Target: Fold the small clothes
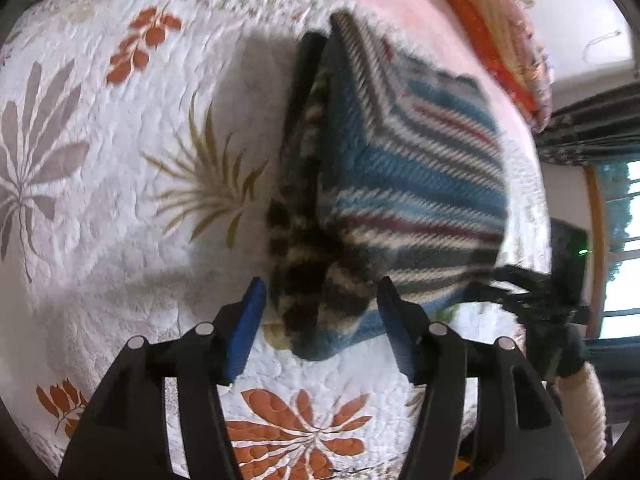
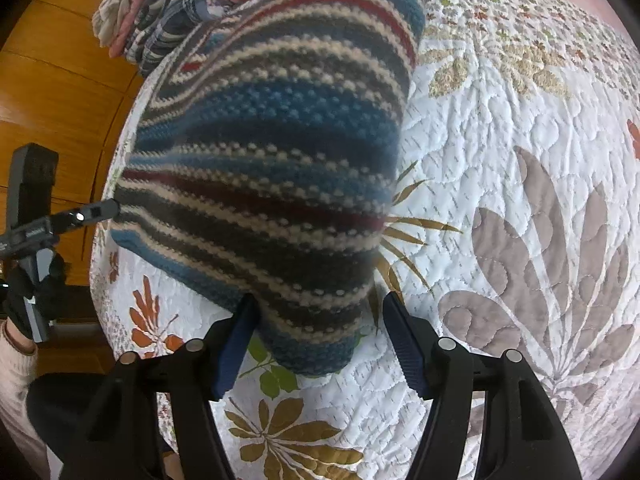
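Striped knit (image 1: pixel 408 184) lies folded on the quilt (image 1: pixel 120 184). Left gripper (image 1: pixel 320 320) and right gripper (image 2: pixel 316 332) each stand wide, jaws flanking a near corner.

Coarse striped knit garment (image 2: pixel 272 168) on a puckered quilted cloth bedspread (image 2: pixel 500 128); glossy wood floor (image 2: pixel 60 60).

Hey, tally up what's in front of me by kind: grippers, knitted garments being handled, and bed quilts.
Grippers: 2, left gripper and right gripper, both with jaws apart around the cloth
Striped knitted garments: 1, the striped knit
Floral quilts: 1, the quilt
Total: 4
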`<state>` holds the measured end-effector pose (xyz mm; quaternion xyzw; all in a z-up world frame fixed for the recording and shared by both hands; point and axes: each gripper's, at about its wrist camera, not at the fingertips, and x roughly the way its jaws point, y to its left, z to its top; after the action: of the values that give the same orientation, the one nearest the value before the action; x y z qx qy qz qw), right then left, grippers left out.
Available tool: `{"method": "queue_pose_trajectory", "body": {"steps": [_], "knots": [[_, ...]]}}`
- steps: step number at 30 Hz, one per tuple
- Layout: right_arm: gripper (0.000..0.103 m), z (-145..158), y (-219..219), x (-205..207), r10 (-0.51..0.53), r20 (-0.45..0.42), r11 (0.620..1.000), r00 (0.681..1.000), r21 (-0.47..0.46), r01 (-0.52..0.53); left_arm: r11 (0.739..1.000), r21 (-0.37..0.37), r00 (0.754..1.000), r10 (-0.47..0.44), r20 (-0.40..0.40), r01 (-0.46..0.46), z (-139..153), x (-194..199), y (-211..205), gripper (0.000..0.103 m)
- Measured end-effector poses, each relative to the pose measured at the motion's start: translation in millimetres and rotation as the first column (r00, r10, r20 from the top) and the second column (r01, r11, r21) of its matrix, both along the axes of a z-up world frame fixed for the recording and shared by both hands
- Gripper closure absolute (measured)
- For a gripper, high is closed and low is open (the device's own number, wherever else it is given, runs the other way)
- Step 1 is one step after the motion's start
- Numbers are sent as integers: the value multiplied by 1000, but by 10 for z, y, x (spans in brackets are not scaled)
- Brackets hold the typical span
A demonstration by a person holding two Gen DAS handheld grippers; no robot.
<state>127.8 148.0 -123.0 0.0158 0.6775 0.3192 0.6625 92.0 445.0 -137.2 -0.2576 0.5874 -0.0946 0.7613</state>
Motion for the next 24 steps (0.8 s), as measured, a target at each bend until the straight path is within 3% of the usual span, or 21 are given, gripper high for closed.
{"method": "queue_pose_trajectory", "body": {"steps": [5, 7, 12, 16, 20, 22, 24], "knots": [[37, 152, -139, 138, -61, 1, 995, 998, 81, 60, 999, -4, 997, 52, 61, -52, 84, 181, 117, 32], [31, 200, -193, 206, -79, 4, 992, 997, 102, 78, 998, -7, 996, 56, 64, -56, 66, 279, 92, 31], [26, 293, -300, 463, -109, 14, 979, 994, 176, 105, 1000, -6, 994, 7, 110, -7, 68, 666, -109, 31], [24, 206, -212, 678, -117, -9, 971, 993, 210, 116, 999, 37, 997, -39, 63, 37, -129, 917, -215, 30], [17, 11, -63, 829, -108, -52, 963, 993, 243, 118, 997, -3, 996, -74, 41, 74, -333, 1032, -229, 28], [16, -71, -9, 876, -105, -84, 951, 991, 282, 125, 996, -7, 996, -85, 33, 86, -437, 1079, -239, 19], [11, -163, 72, 923, -108, -120, 936, 987, 322, 142, 995, -60, 996, -83, 19, 84, -566, 1124, -242, 17]]}}
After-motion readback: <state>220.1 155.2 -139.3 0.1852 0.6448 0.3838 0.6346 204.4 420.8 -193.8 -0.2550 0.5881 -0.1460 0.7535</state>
